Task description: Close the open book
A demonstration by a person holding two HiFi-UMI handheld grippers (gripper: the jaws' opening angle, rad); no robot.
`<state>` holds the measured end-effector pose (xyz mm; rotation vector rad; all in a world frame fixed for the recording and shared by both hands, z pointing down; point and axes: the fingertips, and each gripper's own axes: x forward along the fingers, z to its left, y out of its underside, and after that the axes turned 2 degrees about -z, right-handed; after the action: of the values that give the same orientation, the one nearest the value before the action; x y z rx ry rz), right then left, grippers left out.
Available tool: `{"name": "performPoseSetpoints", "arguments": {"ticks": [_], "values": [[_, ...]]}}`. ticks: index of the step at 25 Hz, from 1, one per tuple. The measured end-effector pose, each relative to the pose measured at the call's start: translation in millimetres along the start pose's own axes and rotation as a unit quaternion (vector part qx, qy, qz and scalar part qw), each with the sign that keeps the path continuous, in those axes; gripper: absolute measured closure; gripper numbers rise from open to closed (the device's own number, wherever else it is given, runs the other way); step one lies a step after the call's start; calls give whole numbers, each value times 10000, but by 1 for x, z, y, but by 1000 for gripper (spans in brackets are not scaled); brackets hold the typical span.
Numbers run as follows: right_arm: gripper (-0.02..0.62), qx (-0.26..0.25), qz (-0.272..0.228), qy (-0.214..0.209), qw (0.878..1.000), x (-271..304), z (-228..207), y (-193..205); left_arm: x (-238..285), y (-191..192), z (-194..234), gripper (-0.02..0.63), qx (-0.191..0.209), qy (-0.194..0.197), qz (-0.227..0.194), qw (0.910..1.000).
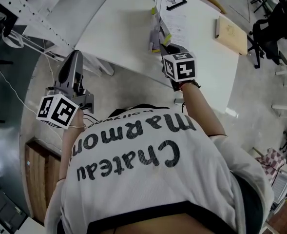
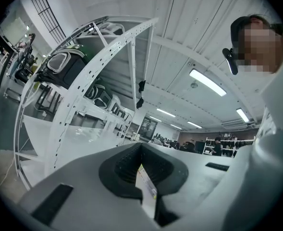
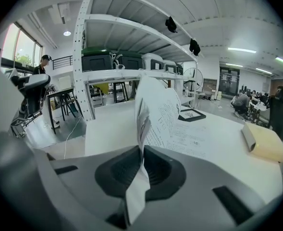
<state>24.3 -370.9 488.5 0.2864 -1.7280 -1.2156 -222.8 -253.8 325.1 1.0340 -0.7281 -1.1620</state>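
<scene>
The open book [image 1: 176, 25] lies on the white table [image 1: 119, 28], its printed page flat. My right gripper [image 1: 159, 47] is at the book's near edge, shut on a lifted sheaf of its pages. In the right gripper view those pages [image 3: 153, 105] stand upright out of the right gripper [image 3: 142, 152], and the flat page [image 3: 194, 137] lies beyond to the right. My left gripper [image 1: 75, 53] hangs off the table's left edge, away from the book. In its own view the left gripper [image 2: 141, 150] has its jaws together, with a thin white and yellow strip showing below them.
A tan block [image 1: 232, 33] lies on the table right of the book, seen also as the tan block [image 3: 262, 142]. A black-framed picture [image 1: 175, 0] sits behind the book. White shelving [image 3: 112, 57] stands to the left. A wooden crate [image 1: 41, 174] is on the floor.
</scene>
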Motion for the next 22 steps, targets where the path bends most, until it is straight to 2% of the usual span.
{"name": "performPoseSetpoints", "arguments": {"ticks": [7,19,22], "values": [[554,194,94,108,9997,2,-7,9,-2,-2,5,583,25,-47,36,10000],[549,663,155,164,9975,0,-20,18,6,-1,-1,583,54,106,145,9998],[542,653,185,206,9975,0,-22,19,8,0,-1,583,39,116,172,9998]]}}
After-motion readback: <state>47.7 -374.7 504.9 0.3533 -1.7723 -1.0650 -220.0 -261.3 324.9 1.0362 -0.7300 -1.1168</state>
